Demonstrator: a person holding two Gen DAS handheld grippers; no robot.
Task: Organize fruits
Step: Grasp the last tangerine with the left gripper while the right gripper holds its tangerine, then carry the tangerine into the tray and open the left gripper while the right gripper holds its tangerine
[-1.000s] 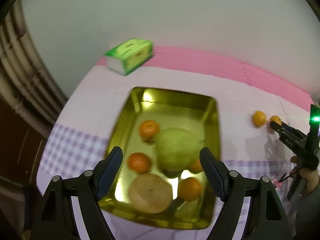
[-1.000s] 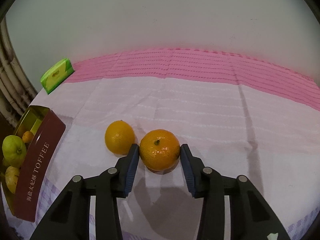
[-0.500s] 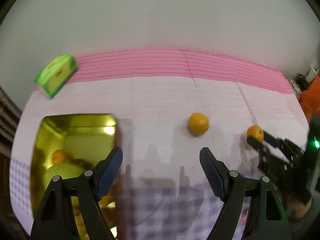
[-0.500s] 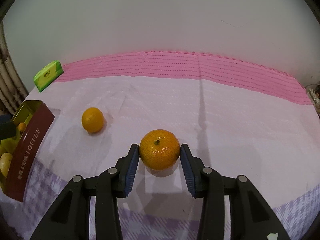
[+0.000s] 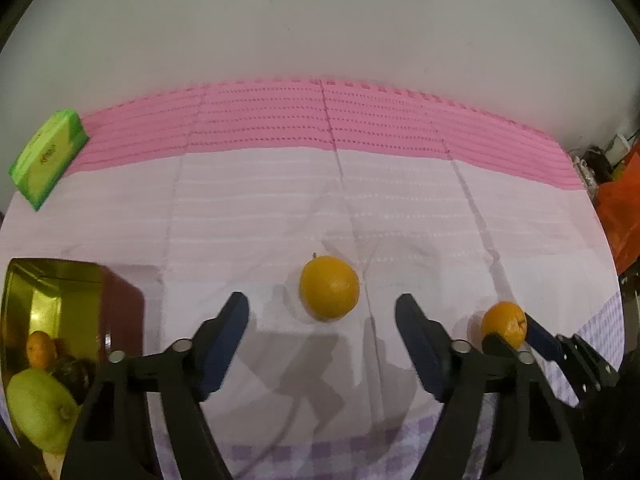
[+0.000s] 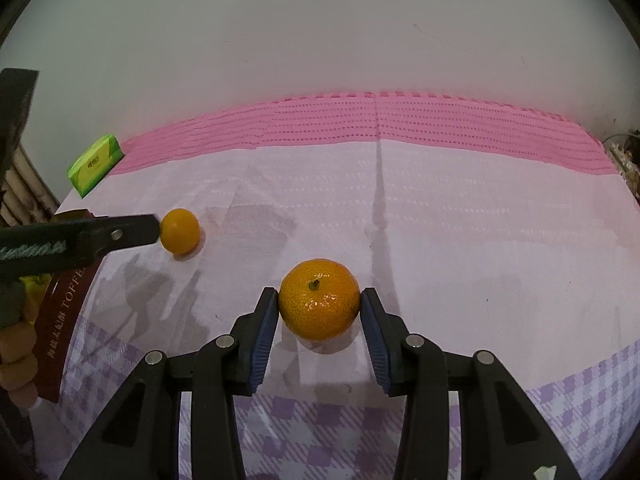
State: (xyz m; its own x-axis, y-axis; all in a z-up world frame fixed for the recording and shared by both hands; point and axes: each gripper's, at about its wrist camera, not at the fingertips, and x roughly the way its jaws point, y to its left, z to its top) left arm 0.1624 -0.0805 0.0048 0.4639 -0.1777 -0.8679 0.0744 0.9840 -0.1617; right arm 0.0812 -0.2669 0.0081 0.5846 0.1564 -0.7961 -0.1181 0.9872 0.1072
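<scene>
The right gripper [image 6: 319,312] is clamped on a mandarin [image 6: 319,299], its blue pads pressing the fruit's two sides at the widest part, stem turned up toward the camera, the fruit at or just above the pale tablecloth [image 6: 460,220]. The left gripper [image 5: 322,316] has its jaws closing, yet the smooth orange [image 5: 329,288] lies ahead of the fingertips on the cloth, untouched, nothing between the pads. To the left sits the gold toffee tin [image 5: 48,280] with a green pear [image 5: 36,412] and another mandarin [image 5: 40,350] inside. Both loose fruits look light, round and apt to roll; the skin is soft, so a gentle squeeze across the middle should suit better than a pinch near stem or base
</scene>
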